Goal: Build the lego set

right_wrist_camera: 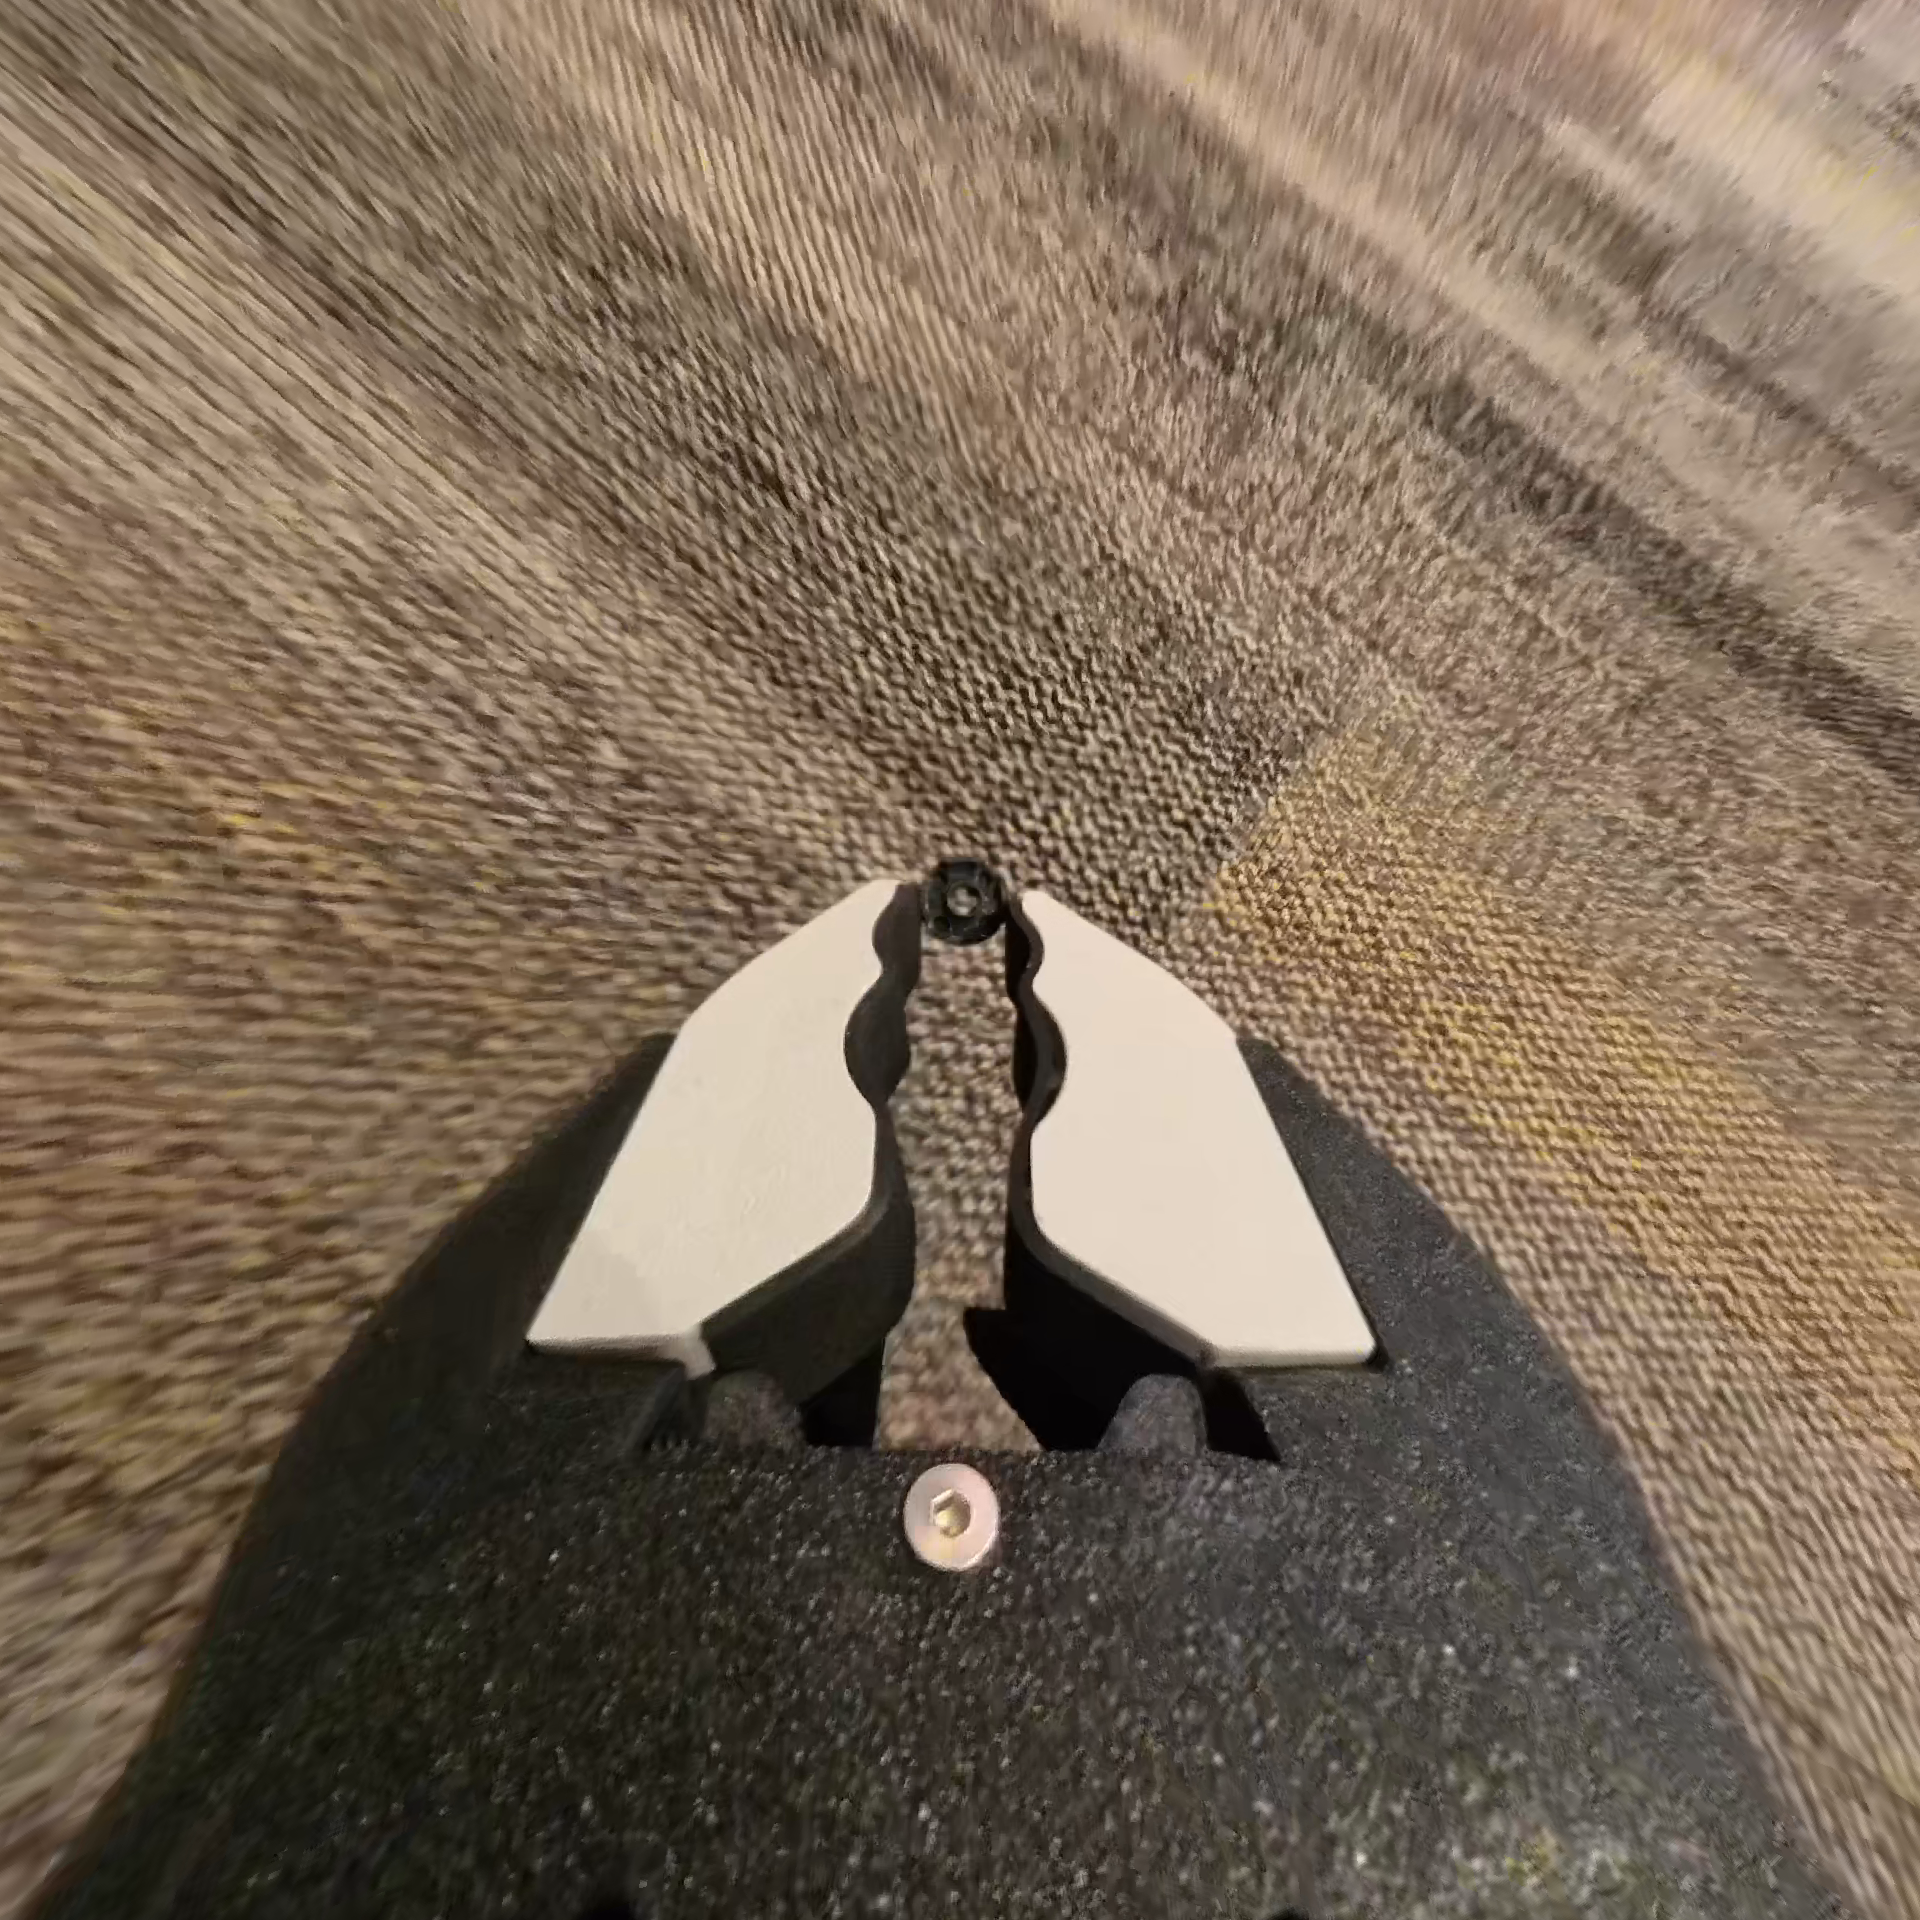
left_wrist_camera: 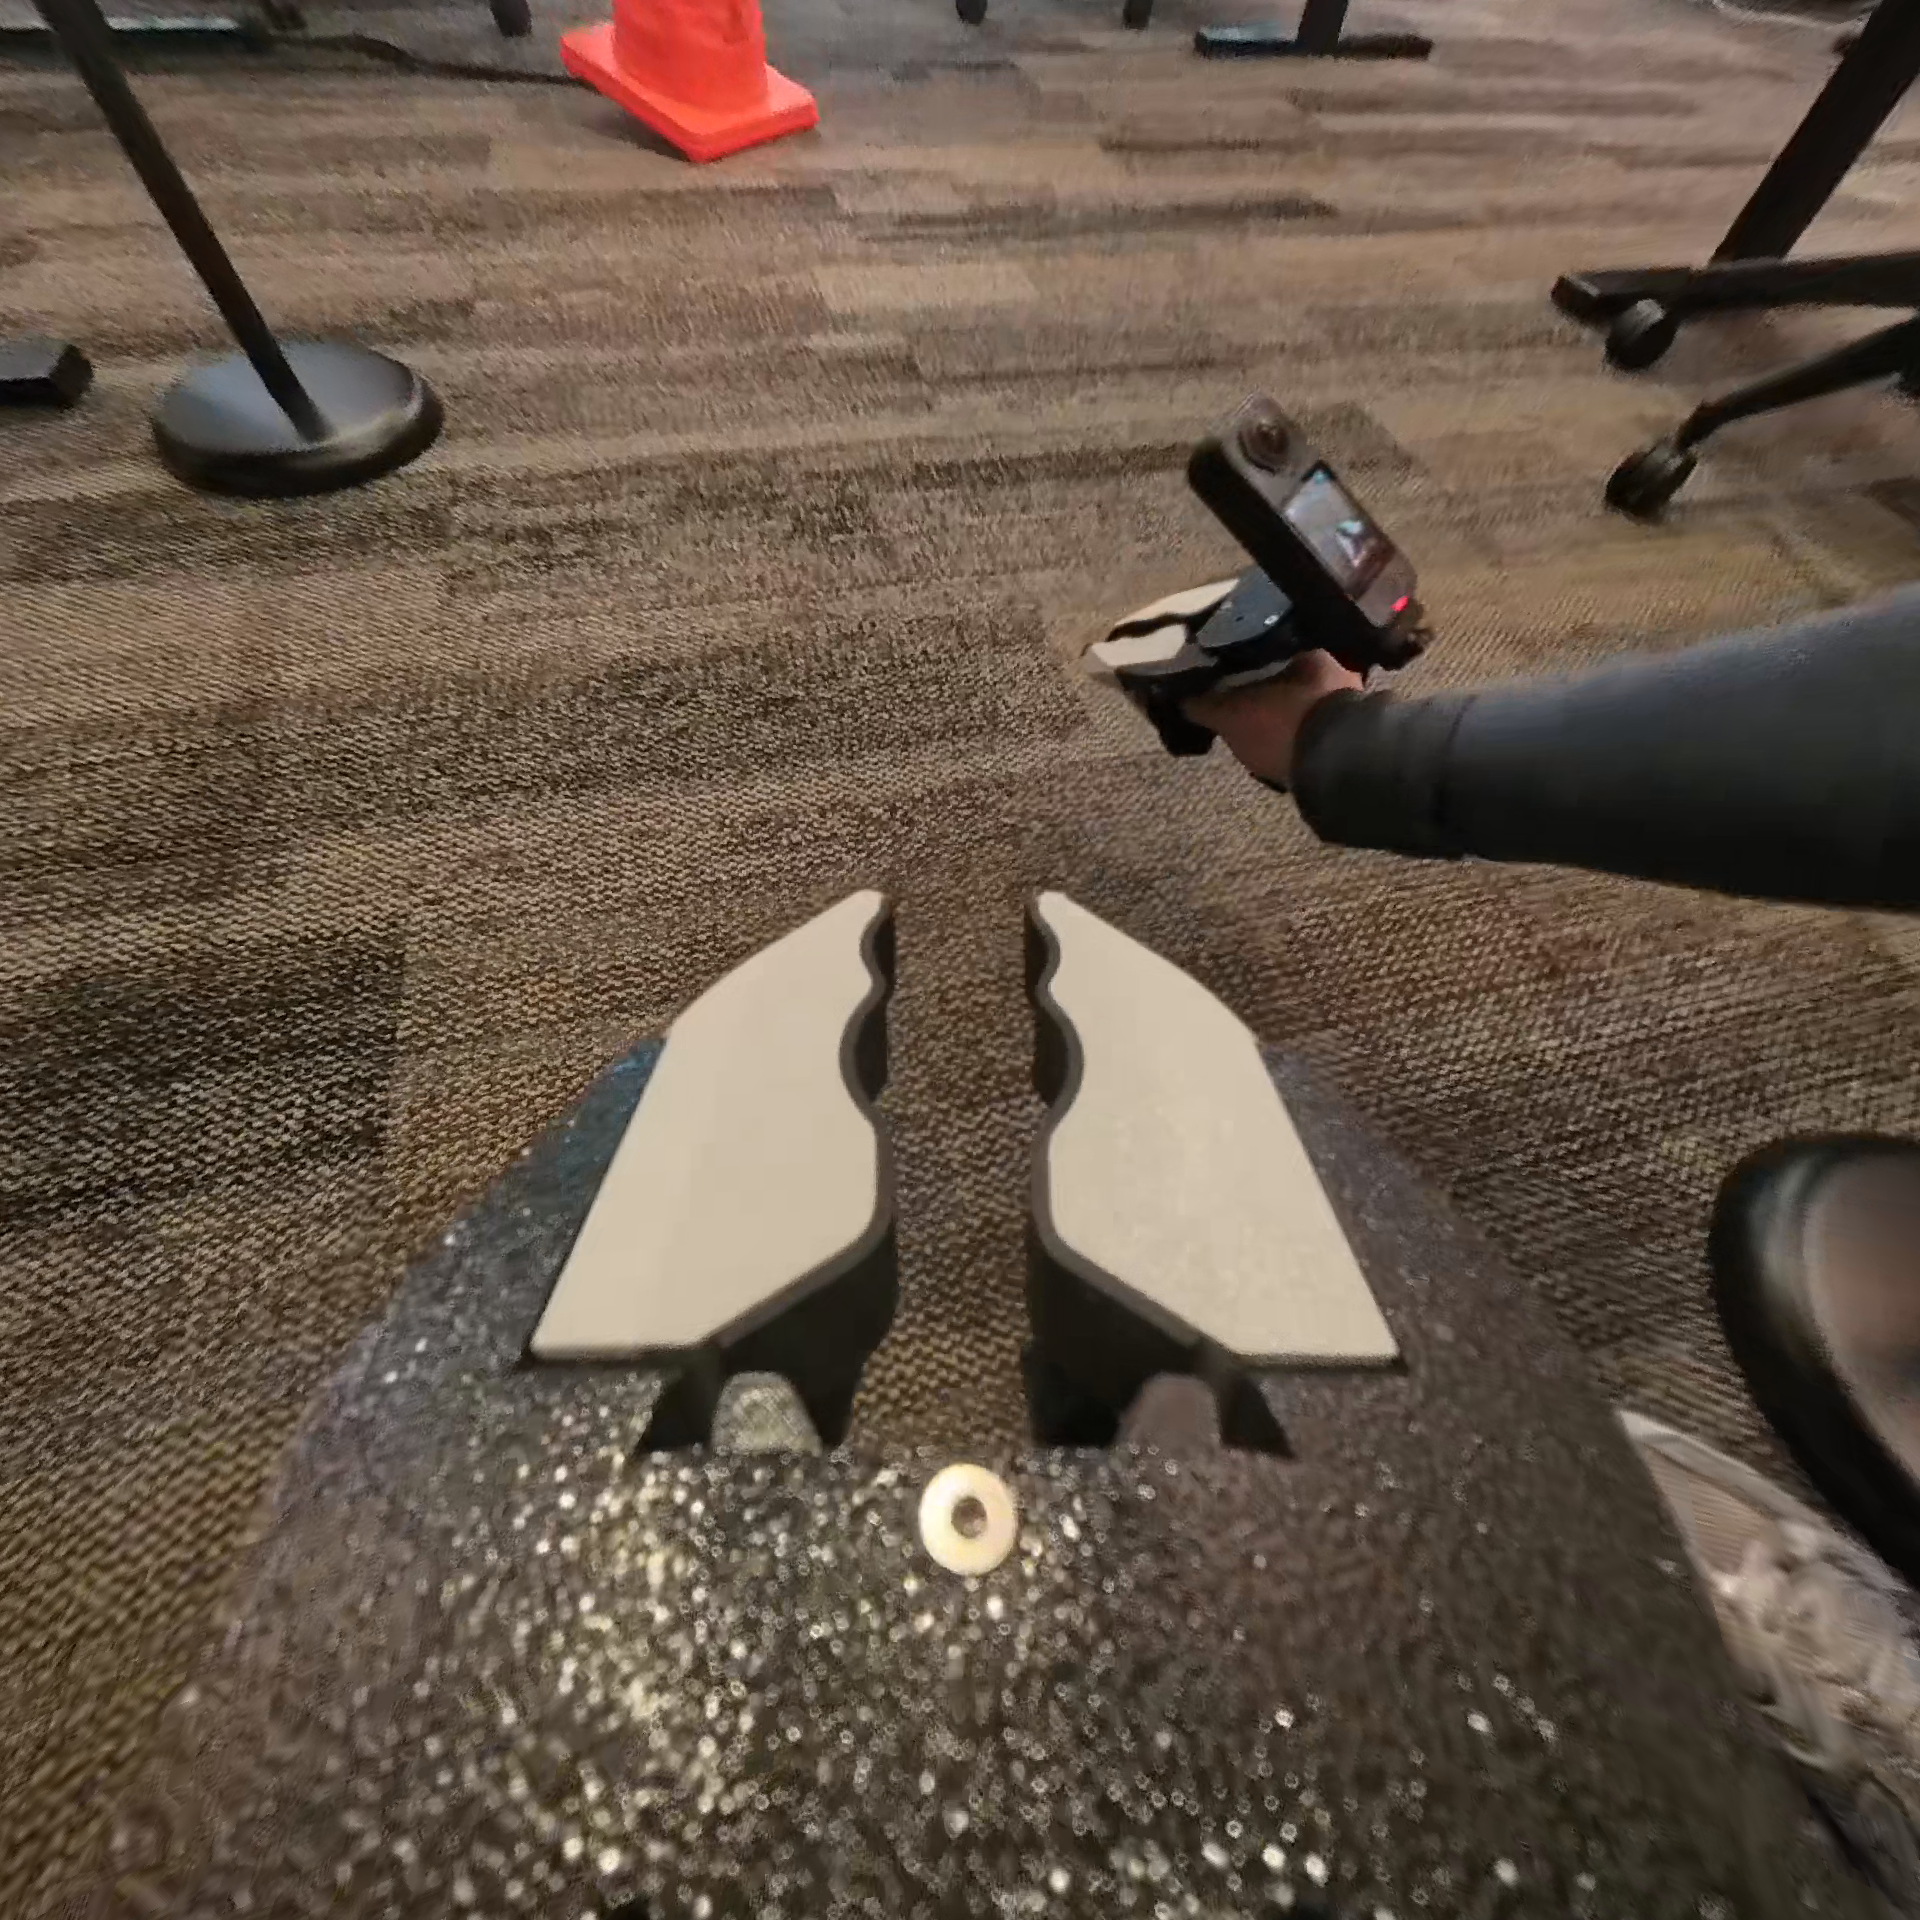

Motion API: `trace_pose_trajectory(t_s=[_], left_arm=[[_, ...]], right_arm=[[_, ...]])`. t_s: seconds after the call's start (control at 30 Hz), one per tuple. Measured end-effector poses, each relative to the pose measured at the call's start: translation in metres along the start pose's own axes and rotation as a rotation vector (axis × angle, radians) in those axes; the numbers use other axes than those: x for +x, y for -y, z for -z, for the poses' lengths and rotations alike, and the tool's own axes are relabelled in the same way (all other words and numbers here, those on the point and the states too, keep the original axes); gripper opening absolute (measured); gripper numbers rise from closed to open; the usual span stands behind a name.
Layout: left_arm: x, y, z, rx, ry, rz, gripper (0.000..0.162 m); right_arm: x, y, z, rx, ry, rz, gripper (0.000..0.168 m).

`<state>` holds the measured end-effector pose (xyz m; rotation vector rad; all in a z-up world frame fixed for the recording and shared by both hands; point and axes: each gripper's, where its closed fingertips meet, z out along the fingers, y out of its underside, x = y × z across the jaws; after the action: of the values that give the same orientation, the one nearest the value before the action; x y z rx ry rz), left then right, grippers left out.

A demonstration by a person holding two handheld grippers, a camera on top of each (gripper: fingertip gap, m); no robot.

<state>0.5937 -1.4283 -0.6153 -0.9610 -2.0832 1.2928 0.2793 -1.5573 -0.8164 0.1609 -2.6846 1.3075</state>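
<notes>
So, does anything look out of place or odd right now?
Yes: a small black round piece sits pinched between the right claw tips, but both views show only the brown patterned carpet; no other bricks or set are visible. The left claw is open and empty.

Small black round lego piece (right_wrist_camera: pixel 959 902), hole at its centre, sits between the right gripper (right_wrist_camera: pixel 961 909) fingertips, over brown carpet (right_wrist_camera: pixel 935 520); contact with both fingertips unclear
</notes>
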Motion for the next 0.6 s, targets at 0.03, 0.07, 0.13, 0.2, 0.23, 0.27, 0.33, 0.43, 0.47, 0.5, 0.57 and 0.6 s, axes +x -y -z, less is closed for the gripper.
trace_pose_trajectory(t_s=[0.03, 0.07, 0.13, 0.2, 0.23, 0.27, 0.33, 0.43, 0.47, 0.5, 0.57, 0.6], left_arm=[[0.006, 0.009, 0.012, 0.006, 0.002, 0.003, 0.024], [0.013, 0.019, 0.025, 0.009, 0.000, -0.001, 0.024], [0.030, 0.037, 0.055, -0.013, -0.018, -0.015, 0.019], [0.046, 0.061, 0.086, -0.034, -0.042, -0.008, 0.020], [0.054, 0.076, 0.102, -0.034, -0.051, -0.004, 0.021], [0.060, 0.093, 0.118, -0.030, -0.060, -0.001, 0.022], [0.073, 0.127, 0.147, -0.031, -0.082, 0.011, 0.026], [0.094, 0.181, 0.188, -0.041, -0.133, 0.032, 0.029], [0.102, 0.200, 0.201, -0.044, -0.152, 0.036, 0.030], [0.111, 0.220, 0.214, -0.045, -0.173, 0.039, 0.031], [0.131, 0.261, 0.236, -0.047, -0.230, 0.036, 0.032], [0.142, 0.282, 0.246, -0.046, -0.262, 0.028, 0.032]], right_arm=[[-0.007, 0.011, 0.022, 0.008, 0.005, -0.014, 0.016], [-0.017, 0.023, 0.045, 0.015, 0.013, -0.023, 0.015], [-0.041, 0.049, 0.098, 0.026, 0.062, -0.010, 0.015], [-0.064, 0.073, 0.153, 0.019, 0.095, 0.017, 0.015], [-0.074, 0.086, 0.182, 0.020, 0.114, 0.002, 0.015], [-0.082, 0.098, 0.211, 0.015, 0.127, -0.016, 0.016], [-0.093, 0.118, 0.269, -0.008, 0.117, -0.049, 0.015], [-0.110, 0.147, 0.370, -0.040, 0.123, -0.175, 0.015], [-0.116, 0.159, 0.407, -0.042, 0.132, -0.208, 0.015], [-0.122, 0.170, 0.445, -0.043, 0.140, -0.220, 0.015], [-0.137, 0.189, 0.522, -0.045, 0.180, -0.209, 0.015], [-0.140, 0.195, 0.559, -0.051, 0.192, -0.178, 0.015]])
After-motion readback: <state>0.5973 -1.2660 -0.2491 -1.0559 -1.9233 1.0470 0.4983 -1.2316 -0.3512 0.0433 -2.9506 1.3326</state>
